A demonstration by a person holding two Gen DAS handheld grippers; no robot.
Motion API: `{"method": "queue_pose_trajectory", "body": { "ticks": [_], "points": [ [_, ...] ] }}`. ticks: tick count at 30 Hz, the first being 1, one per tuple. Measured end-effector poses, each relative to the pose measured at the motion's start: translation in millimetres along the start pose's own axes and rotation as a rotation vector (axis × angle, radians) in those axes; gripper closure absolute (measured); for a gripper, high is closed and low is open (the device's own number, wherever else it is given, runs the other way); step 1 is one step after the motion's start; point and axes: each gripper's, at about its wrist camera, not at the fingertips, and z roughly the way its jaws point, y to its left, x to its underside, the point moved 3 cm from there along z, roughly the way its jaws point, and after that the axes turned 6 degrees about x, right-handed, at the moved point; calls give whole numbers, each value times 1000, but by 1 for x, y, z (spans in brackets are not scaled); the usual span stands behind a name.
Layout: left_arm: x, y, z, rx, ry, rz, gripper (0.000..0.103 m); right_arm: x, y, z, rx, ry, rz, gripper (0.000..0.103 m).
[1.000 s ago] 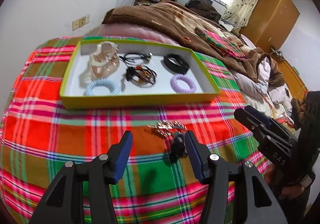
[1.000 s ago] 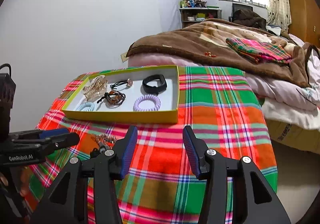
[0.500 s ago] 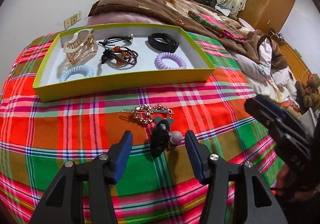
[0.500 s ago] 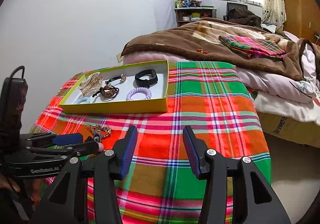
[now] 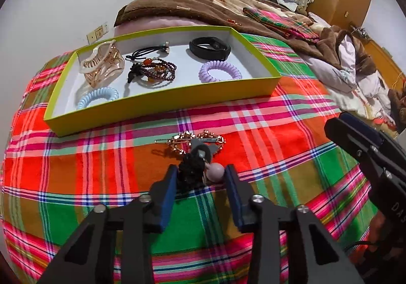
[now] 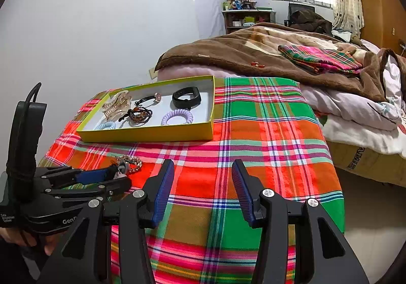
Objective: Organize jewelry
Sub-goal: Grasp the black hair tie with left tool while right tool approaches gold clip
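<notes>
A black hair tie with a pink-grey ball (image 5: 200, 169) lies on the plaid cloth between the open fingers of my left gripper (image 5: 200, 176), which straddles it low over the cloth. A gold rhinestone hair clip (image 5: 195, 140) lies just beyond it. The yellow-green tray (image 5: 162, 103) holds a beige claw clip (image 5: 101, 65), a beaded bracelet (image 5: 152, 72), a black band (image 5: 210, 49), a lilac coil tie (image 5: 219, 72) and a pale blue coil tie (image 5: 97, 97). My right gripper (image 6: 203, 182) is open and empty, hovering right of the left gripper (image 6: 111, 174).
The plaid cloth (image 6: 253, 131) covers the surface, with its edge dropping off at right. A bed with a brown blanket (image 6: 253, 50) lies behind the tray. The white wall is at left.
My left gripper has moved forward and down, so the hair tie now sits between its fingers. The right gripper has stayed open and nearly still.
</notes>
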Motion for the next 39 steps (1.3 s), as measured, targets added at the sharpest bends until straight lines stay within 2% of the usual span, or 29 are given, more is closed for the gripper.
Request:
{"method": "queue_pose_trajectory", "body": {
  "ticks": [4,11,12,14,28,36,39],
  "points": [
    [1,1,-1,8,-1,-3,72,0,0,1,6,4,2,55],
    [4,5,-6,31,-5,-11,75,0,4,0,17,8,-15,55],
    [4,6,-7,31,-8,-14,78,0,5,0,19,9,-17,55],
    [5,9,-12,38,-17,-19,91,-2,8,0,18,7,-24,55],
    [14,47,-40,37,-86,-97,92,-7,39,7,4,16,-85,55],
    [17,77,-57,20,-125,-162,92,-10,73,26,-50,60,-209,55],
    [19,85,-60,14,-130,-178,92,-9,87,37,-99,91,-255,55]
  ]
}}
